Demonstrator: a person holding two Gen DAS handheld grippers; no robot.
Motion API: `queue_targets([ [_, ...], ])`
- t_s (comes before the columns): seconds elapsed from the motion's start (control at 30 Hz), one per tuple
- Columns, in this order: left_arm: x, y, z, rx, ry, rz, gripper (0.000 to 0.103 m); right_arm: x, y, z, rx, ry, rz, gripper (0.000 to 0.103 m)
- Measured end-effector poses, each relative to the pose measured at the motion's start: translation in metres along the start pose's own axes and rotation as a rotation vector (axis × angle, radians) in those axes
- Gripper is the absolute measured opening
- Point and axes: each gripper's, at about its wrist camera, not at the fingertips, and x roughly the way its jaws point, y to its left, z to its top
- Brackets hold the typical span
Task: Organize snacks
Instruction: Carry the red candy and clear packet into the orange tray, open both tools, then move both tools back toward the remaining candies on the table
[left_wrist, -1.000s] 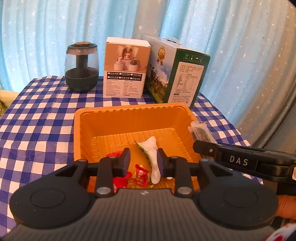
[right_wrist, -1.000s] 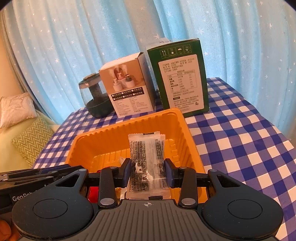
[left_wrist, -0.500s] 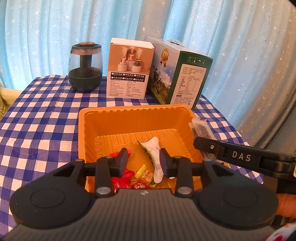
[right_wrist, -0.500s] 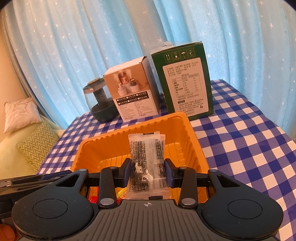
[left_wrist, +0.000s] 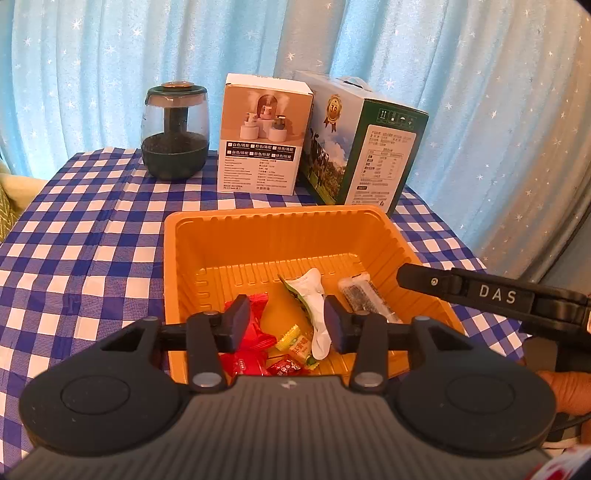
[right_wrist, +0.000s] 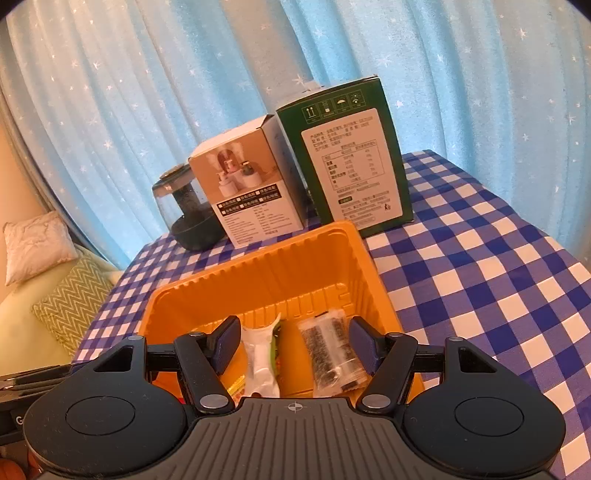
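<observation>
An orange tray (left_wrist: 280, 225) sits on the checked table and also shows in the right wrist view (right_wrist: 258, 273). In it lie a clear wrapped bar (left_wrist: 364, 297) (right_wrist: 330, 350), a white-and-green packet (left_wrist: 312, 295) (right_wrist: 260, 354), red packets (left_wrist: 255, 336) and small candies (left_wrist: 295, 341). My left gripper (left_wrist: 283, 323) is open and empty over the tray's near edge. My right gripper (right_wrist: 293, 345) is open and empty above the bar; it shows from the side in the left wrist view (left_wrist: 406, 275).
At the back of the table stand a dark glass jar (left_wrist: 174, 146), a white box (left_wrist: 264, 134) and a green box (left_wrist: 364, 147). Blue starry curtains hang behind. A sofa with cushions (right_wrist: 40, 258) lies left of the table.
My right gripper opened and let go of the clear wrapped bar, which now lies in the tray. Both grippers drew back and up a little.
</observation>
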Motion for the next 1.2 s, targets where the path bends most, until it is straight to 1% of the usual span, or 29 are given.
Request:
queue_targets([
  [0.13,0.000,-0.001,-0.002,0.016,0.005,0.007,0.046,-0.001,-0.001,0.000,-0.005,0.001,-0.010,0.065],
  [0.4,-0.008,-0.004,-0.012,0.051,0.010,0.021,0.049,-0.014,0.003,-0.005,-0.066,-0.007,-0.058,0.065],
  [0.7,-0.028,-0.011,-0.018,0.076,-0.016,0.025,0.052,-0.035,0.008,-0.012,-0.116,-0.020,-0.093,0.065],
  [0.93,-0.041,-0.012,-0.033,0.102,-0.014,0.038,0.053,-0.052,0.002,-0.020,-0.121,-0.010,-0.094,0.065],
  [1.2,-0.064,-0.015,-0.059,0.115,-0.005,0.044,0.054,-0.078,0.002,-0.033,-0.126,0.014,-0.064,0.065],
])
